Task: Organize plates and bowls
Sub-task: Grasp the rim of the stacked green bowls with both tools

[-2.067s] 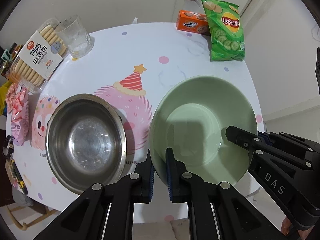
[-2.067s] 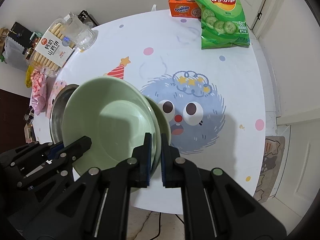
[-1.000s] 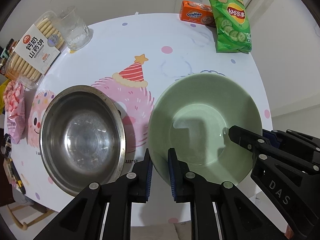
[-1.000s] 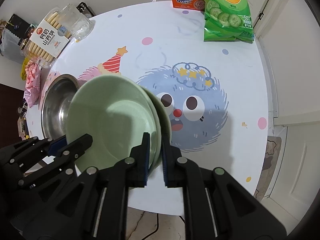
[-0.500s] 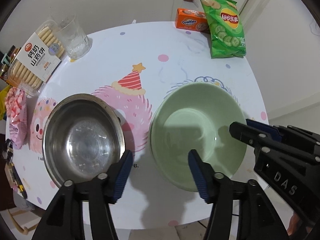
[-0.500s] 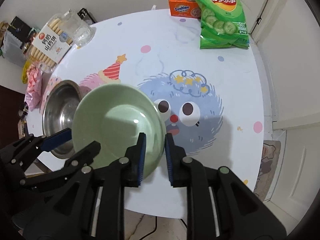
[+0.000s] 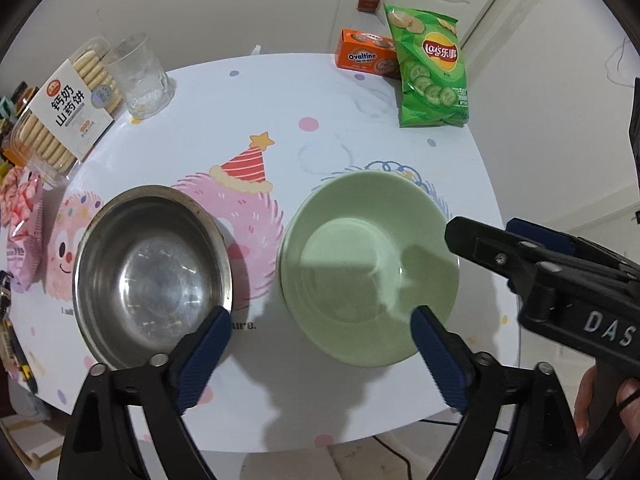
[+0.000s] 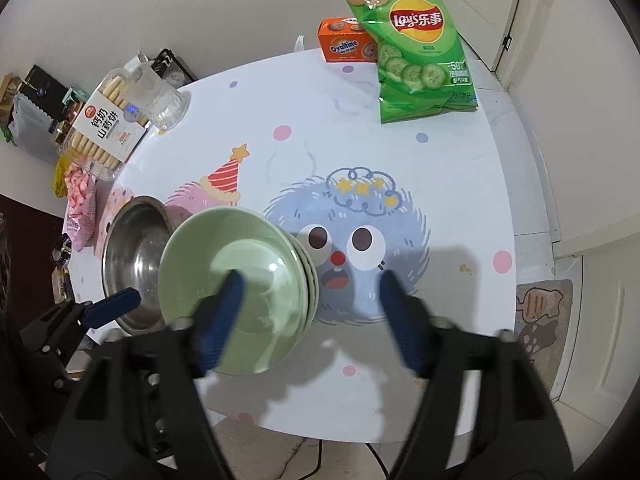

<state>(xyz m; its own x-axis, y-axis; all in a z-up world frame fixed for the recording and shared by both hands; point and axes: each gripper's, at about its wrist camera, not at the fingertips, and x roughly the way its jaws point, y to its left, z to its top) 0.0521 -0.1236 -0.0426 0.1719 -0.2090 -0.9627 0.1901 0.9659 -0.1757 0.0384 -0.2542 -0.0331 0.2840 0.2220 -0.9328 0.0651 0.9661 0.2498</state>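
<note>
Two grippers hang over the worktop [image 7: 344, 112], and you have both sets of fingers spread wide with nothing between the pads; the left gripper [image 7: 320, 344] and the right gripper [image 8: 310, 316] have just been opening, and the green bowls [image 7: 368, 264] sit free of both. Judged from the right wrist view, that is a nested stack: extra green rims show at its 3 o'clock edge, so the release looks deliberate, the top bowl set down into its fellows. The stack rests near the worktop's 6 o'clock edge, over the blue cartoon print; the steel bowl [image 7: 150, 276] stands just beside it at 9 o'clock, apart from it, and has not been stacked.

Surroundings, by the left wrist view: a clear glass [image 7: 138, 76] and a biscuit pack [image 7: 66, 108] at 10 o'clock; a pink packet [image 7: 22, 220] at 9 o'clock; an orange box [image 7: 366, 56] and a green crisp bag [image 7: 432, 72] at 1 o'clock; all well apart from the bowls.

Obstruction: your left fingers overhang the steel bowl's near rim and the stack's near rim; your right gripper body crowds the stack's 3 o'clock side.
</note>
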